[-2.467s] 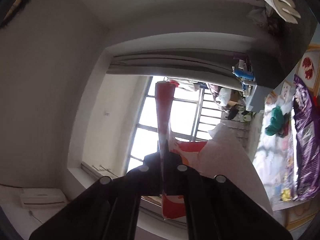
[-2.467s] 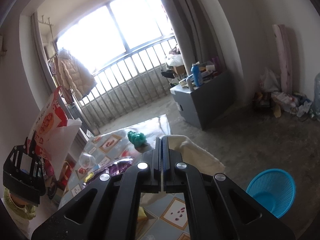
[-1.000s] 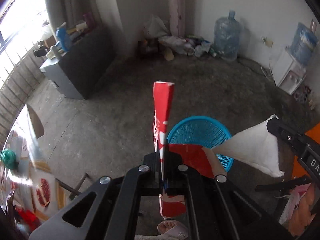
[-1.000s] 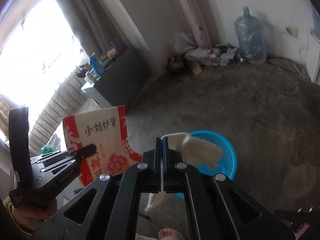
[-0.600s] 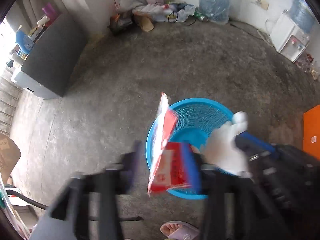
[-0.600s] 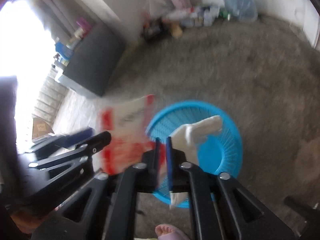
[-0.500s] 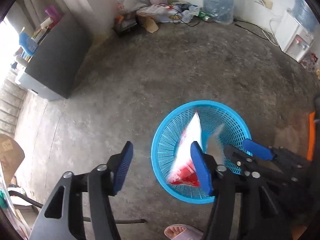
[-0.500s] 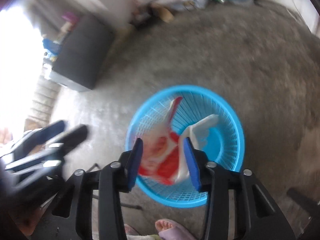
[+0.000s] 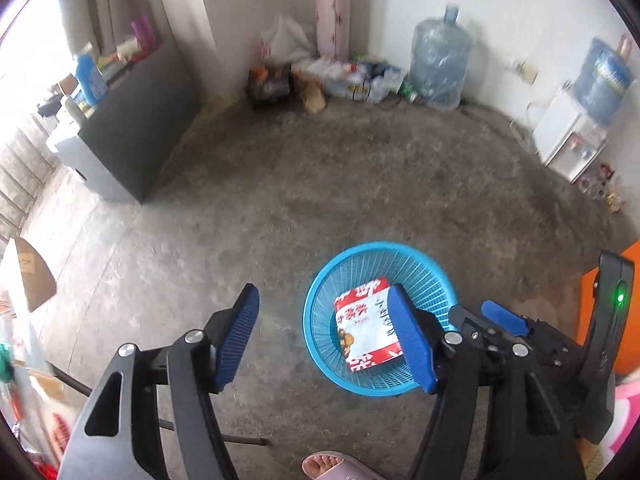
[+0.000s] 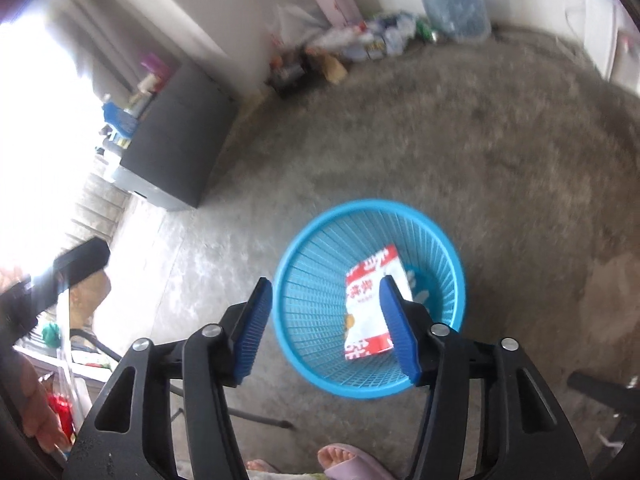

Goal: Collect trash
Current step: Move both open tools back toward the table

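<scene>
The left gripper (image 9: 324, 332) and right gripper (image 10: 326, 328) have just opened, fingers wide and empty. A snack bag (image 9: 366, 330) lies in the blue basket (image 9: 320, 300) at 6 o'clock.

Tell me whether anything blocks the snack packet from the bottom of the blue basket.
Nothing visible does. The red-and-white snack packet already lies inside the blue basket on the floor. Both hand-held grippers, the left and the right, hang open above it with nothing between their jaws.
</scene>
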`<control>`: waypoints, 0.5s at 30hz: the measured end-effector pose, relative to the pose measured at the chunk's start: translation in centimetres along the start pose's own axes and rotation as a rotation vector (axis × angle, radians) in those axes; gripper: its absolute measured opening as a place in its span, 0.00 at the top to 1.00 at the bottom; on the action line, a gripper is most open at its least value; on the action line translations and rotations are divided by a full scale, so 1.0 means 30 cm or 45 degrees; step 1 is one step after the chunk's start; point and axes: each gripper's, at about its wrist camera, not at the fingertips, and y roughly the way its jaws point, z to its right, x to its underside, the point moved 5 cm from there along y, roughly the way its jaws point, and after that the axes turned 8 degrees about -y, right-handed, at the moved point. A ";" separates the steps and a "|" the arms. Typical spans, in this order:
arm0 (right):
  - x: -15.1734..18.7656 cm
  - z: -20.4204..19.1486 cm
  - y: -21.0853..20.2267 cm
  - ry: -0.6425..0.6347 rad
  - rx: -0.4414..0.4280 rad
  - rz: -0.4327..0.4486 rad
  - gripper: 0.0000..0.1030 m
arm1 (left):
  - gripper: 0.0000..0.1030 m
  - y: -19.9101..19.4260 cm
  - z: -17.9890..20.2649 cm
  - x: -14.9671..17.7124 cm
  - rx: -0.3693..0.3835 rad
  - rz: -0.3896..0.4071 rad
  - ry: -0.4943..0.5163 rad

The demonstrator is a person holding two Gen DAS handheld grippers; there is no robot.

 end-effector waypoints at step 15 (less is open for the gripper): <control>0.098 -0.487 -0.499 -0.457 0.150 0.353 0.08 | 0.09 -0.712 -0.289 0.283 0.088 0.220 -0.120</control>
